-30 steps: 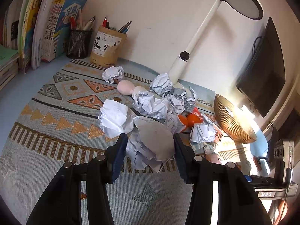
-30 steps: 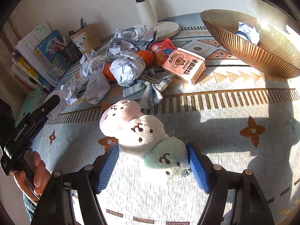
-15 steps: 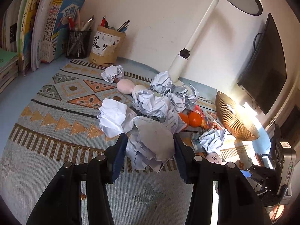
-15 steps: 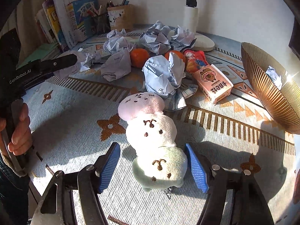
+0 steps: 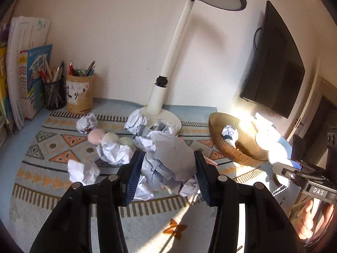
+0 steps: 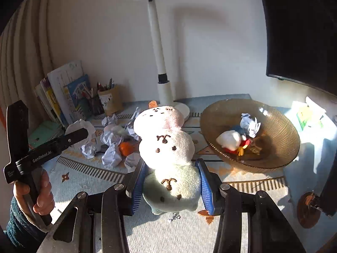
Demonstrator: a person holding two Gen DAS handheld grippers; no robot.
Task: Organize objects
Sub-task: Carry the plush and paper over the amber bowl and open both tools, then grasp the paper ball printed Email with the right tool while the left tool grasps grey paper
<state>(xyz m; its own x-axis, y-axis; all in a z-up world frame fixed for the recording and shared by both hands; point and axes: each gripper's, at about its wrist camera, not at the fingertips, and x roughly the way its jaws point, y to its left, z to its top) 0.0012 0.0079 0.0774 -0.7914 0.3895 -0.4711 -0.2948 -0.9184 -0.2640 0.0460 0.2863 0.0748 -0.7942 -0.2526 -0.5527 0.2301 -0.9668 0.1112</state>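
My left gripper [image 5: 166,177] is shut on a crumpled paper ball [image 5: 168,168] and holds it above the patterned mat [image 5: 52,154]. My right gripper [image 6: 171,187] is shut on the green end of a three-ball plush toy [image 6: 168,147], pink, white and green, which is lifted upright off the mat. The brown ribbed bowl [image 6: 273,160] stands to the right and holds a paper ball [image 6: 250,124] and a small duck plush [image 6: 230,140]. The bowl also shows in the left wrist view [image 5: 238,149]. Several more paper balls [image 5: 113,154] lie on the mat.
A white desk lamp [image 5: 160,97] stands at the back middle. Two pen holders [image 5: 79,96] and upright books [image 5: 27,80] are at the back left. A second plush [image 5: 105,138] and an orange [image 6: 125,148] lie among the papers. A dark monitor [image 5: 273,63] hangs at the right.
My right gripper has closed on the plush toy and lifted it upright off the mat. My left gripper, still holding the paper ball, has risen and turned right toward the bowl.
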